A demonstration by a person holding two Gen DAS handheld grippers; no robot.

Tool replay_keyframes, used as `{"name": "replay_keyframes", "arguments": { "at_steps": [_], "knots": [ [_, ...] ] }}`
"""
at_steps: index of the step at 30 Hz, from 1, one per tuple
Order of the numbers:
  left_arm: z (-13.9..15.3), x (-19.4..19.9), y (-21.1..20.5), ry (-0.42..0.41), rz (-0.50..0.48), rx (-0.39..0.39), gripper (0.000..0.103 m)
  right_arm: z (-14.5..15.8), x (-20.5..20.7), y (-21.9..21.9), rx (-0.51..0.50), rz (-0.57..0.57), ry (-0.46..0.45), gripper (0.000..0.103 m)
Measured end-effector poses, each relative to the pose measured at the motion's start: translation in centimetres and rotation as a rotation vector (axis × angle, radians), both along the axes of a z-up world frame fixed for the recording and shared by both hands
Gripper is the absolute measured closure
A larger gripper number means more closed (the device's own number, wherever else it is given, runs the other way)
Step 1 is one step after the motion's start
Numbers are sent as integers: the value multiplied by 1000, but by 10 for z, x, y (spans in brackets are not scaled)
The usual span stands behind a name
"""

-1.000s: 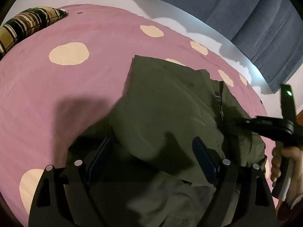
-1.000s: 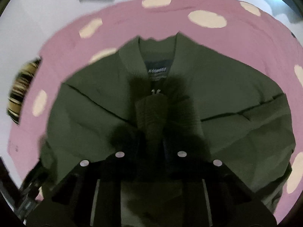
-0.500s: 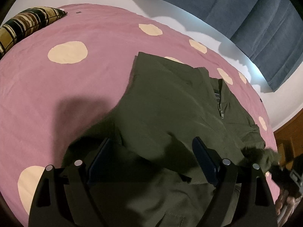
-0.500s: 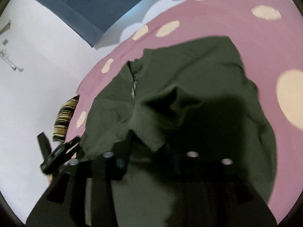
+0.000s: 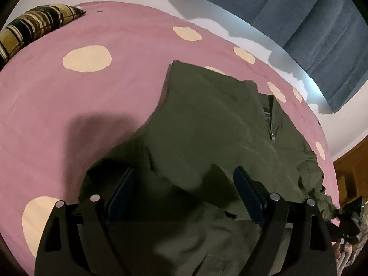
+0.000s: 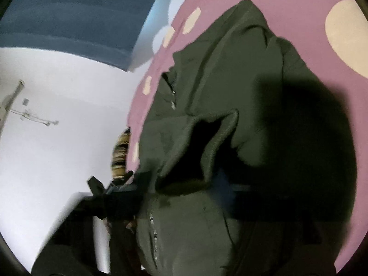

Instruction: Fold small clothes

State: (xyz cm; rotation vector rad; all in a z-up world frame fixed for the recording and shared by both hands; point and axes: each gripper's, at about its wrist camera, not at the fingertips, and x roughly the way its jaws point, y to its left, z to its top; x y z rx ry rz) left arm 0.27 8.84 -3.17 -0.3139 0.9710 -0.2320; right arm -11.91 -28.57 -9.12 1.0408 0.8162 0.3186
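An olive-green jacket lies on a mauve-pink bedspread dotted with cream spots. At ten o'clock sits a pillow checked brown, black and cream; at one o'clock hang slate-blue curtains.

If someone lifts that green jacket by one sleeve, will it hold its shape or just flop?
Probably flop: the green jacket lies in soft creases on the bedspread, and its ribbed cuff already sags where it is raised. The zipper may add a little weight. It likely drags rather than slides.
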Motion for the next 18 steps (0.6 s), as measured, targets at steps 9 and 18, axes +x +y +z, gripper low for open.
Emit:
{"name": "replay_keyframes", "arguments": {
  "at_steps": [9,18],
  "knots": [
    [-1,-2,1,-6,3,6,18,110,-4,48,-517,16,-352,86],
    [-7,-2,1,8,-4,24,18,8,34,-7,-480,13,0,84]
  ]
}}
